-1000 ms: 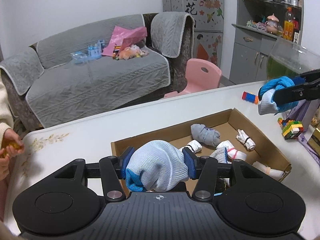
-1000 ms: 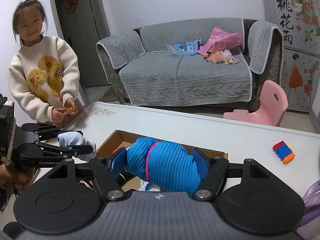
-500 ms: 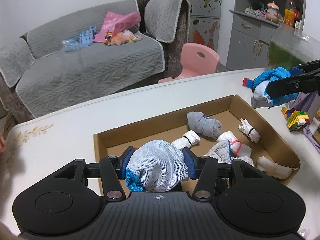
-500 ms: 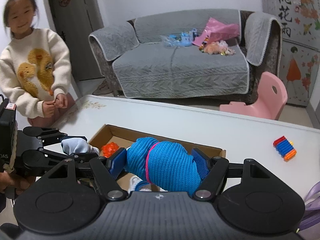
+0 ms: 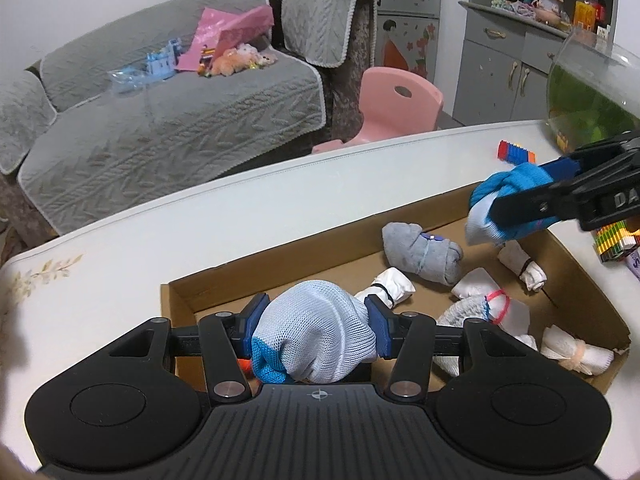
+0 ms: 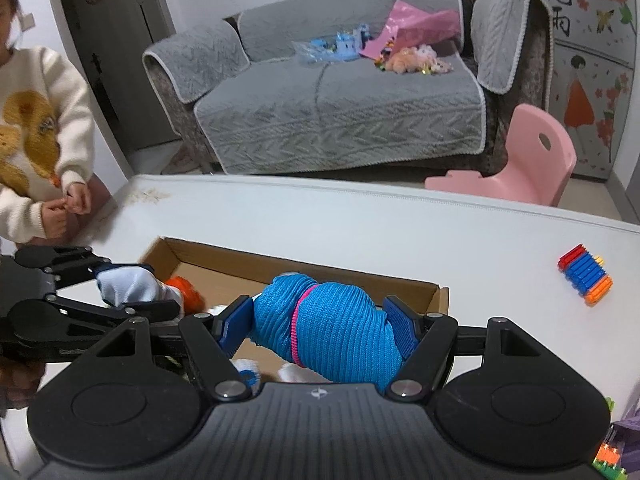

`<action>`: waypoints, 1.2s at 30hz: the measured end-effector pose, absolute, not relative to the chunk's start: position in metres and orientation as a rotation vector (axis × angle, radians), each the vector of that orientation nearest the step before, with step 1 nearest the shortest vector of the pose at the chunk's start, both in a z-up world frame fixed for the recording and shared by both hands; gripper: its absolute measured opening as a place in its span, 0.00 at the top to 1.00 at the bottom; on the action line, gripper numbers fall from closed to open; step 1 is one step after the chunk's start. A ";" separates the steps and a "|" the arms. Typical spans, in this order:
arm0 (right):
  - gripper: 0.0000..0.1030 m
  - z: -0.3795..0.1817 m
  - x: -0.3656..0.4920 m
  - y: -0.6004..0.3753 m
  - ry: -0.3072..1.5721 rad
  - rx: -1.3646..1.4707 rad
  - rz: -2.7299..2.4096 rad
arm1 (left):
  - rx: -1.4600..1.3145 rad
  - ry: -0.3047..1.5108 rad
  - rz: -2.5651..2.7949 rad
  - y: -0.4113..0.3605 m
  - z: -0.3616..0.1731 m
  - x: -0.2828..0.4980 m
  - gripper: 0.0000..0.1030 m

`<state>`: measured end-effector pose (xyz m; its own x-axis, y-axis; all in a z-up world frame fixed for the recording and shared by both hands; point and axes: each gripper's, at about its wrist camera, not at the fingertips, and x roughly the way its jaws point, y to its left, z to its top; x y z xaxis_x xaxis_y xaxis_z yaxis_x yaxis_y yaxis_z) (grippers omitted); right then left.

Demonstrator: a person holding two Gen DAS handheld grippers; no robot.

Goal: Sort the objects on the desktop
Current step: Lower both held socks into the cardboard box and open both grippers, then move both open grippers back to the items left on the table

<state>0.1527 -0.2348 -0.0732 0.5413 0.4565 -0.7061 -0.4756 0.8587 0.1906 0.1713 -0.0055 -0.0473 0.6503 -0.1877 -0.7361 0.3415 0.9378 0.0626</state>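
- Over the cardboard box [image 5: 592,280] on the white table [image 5: 240,216] is where I now have both tools, each carrying a rolled sock bundle.
- My left gripper [image 5: 314,330] is clamped on the pale blue-and-white bundle [image 5: 316,340]; the pads press into it from both sides, and it hangs above the near left corner of the box.
- My right gripper [image 6: 324,328] is clamped on the bright blue ribbed bundle [image 6: 328,332], which has a pink band round it. From the left camera I see it held above the far right part of the box.
- Compared with a second ago, both views have tipped further down and the box fills more of them. I read that as both hands having come lower and closer to the box, with neither grip altered.
- Inside the box lie a grey roll [image 5: 420,252] and several white rolls [image 5: 390,290], with something orange [image 6: 186,290] near the left corner.
- For the sort, I judge this as the end of the carry: both bundles are over the right container but not yet released, so the drop is what remains.
- A striped block stack [image 6: 586,278] sits on the table well apart from the box, untouched, and more blocks [image 5: 612,242] sit just beyond its right wall.
- A person in a cream jumper [image 6: 36,140] stands at the table's far left end, clear of my tools.
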 end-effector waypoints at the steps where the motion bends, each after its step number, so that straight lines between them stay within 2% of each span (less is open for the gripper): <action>1: 0.35 -0.076 0.155 -0.234 0.839 -0.029 0.552 | 0.207 0.813 -0.304 -0.007 -0.049 0.173 0.43; 14: 0.33 -0.092 0.176 -0.229 0.887 -0.047 0.541 | 0.191 0.823 -0.310 -0.017 -0.055 0.189 0.42; 15: 0.32 -0.091 0.176 -0.228 0.883 -0.050 0.543 | 0.186 0.819 -0.310 -0.017 -0.054 0.189 0.41; 16: 0.31 -0.090 0.174 -0.228 0.877 -0.055 0.542 | 0.181 0.813 -0.307 -0.016 -0.053 0.188 0.34; 18: 0.27 -0.088 0.171 -0.228 0.862 -0.059 0.549 | 0.173 0.794 -0.303 -0.015 -0.050 0.187 0.28; 19: 0.23 -0.087 0.170 -0.229 0.854 -0.058 0.555 | 0.169 0.787 -0.303 -0.014 -0.047 0.185 0.29; 23: 0.22 -0.076 0.166 -0.229 0.827 -0.056 0.560 | 0.165 0.755 -0.307 -0.012 -0.030 0.178 0.29; 31: 0.21 -0.031 0.110 -0.240 0.753 -0.079 0.640 | 0.167 0.700 -0.376 0.006 0.000 0.102 0.25; 36: 0.17 -0.029 0.037 -0.257 0.715 -0.102 0.741 | 0.168 0.695 -0.449 0.021 -0.009 0.030 0.21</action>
